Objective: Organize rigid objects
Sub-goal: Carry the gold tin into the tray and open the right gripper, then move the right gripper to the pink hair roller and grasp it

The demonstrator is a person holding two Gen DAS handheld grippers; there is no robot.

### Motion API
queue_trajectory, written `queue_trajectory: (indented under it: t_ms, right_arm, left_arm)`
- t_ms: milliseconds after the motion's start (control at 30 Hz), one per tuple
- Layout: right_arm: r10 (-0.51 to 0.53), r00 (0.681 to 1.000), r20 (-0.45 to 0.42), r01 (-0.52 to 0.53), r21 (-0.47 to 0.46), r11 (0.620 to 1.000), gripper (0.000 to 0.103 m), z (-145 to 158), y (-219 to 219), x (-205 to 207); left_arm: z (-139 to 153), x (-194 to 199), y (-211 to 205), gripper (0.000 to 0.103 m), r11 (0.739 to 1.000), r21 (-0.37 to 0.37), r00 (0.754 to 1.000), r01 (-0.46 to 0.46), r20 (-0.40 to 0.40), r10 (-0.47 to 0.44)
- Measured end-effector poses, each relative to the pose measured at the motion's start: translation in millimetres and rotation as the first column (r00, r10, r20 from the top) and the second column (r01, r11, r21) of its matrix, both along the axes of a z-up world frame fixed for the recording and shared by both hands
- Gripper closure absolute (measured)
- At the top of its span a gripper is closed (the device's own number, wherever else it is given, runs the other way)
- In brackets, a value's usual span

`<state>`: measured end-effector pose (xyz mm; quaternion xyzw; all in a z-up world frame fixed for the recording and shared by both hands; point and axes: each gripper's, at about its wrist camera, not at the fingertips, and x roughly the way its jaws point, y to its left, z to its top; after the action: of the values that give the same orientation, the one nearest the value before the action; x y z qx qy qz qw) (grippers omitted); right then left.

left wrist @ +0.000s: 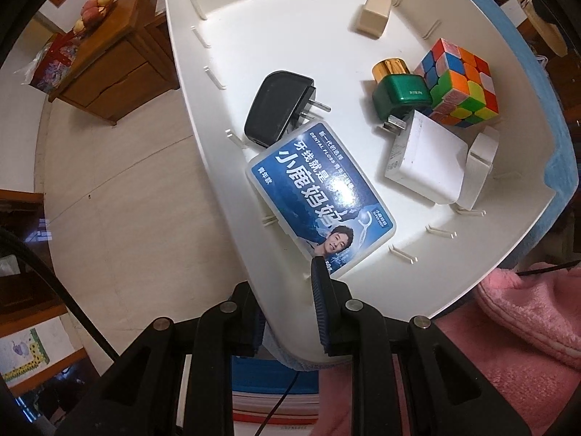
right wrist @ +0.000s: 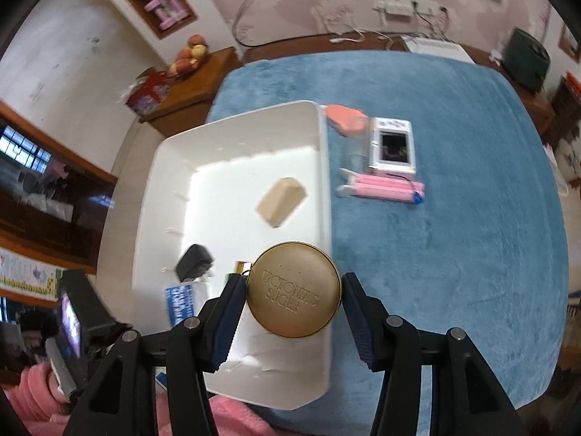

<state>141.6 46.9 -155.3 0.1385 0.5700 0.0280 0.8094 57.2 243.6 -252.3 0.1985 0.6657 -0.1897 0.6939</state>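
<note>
Right gripper (right wrist: 294,303) clamps round gold tin (right wrist: 294,289), embossed lid, above the white plastic bin (right wrist: 325,167); tin hides the bin's near right part. Left gripper (left wrist: 290,312) nearly closed, pinching bin's near rim; one finger hidden outside the wall. In bin: glossy floss box (left wrist: 321,196), matte black charger (left wrist: 277,107), cube (left wrist: 459,83). Right view blurred.

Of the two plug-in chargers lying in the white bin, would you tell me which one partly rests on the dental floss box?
The black charger: its lower end overlaps the blue dental floss box. The white charger lies apart, beside the Rubik's cube.
</note>
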Motion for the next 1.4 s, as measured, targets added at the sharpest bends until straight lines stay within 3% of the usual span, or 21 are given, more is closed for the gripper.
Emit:
queue_trajectory:
  t_ms: [400, 500, 633, 967, 1400]
  right_arm:
    - [0.124, 0.992, 0.016, -0.124, 0.031, 0.992, 0.048, 6, 55, -6]
    - [0.159, 0.987, 0.022, -0.16, 0.078, 0.984, 0.047, 5, 61, -5]
    - [0.171, 0.985, 0.024, -0.172, 0.068, 0.983, 0.038, 6, 63, -4]
    - [0.187, 0.982, 0.013, -0.187, 0.034, 0.982, 0.034, 5, 48, 1]
    - [0.237, 0.971, -0.017, -0.238, -0.079, 0.968, 0.03, -7, -3, 15]
  left_arm:
    - [-1, 6, -2, 0.08, 0.999, -0.006, 0.999, 0.047, -0.012, -0.048]
    - [-2, 6, -3, 0.08, 0.999, -0.006, 0.999, 0.052, -0.013, -0.052]
    - [-2, 6, -5, 0.08, 0.999, -0.004, 0.998, 0.054, -0.014, -0.054]
    - [-4, 7, -9, 0.08, 0.997, 0.002, 0.997, 0.08, -0.02, -0.08]
    - [-5, 6, -18, 0.08, 0.991, 0.028, 0.991, 0.129, -0.04, -0.128]
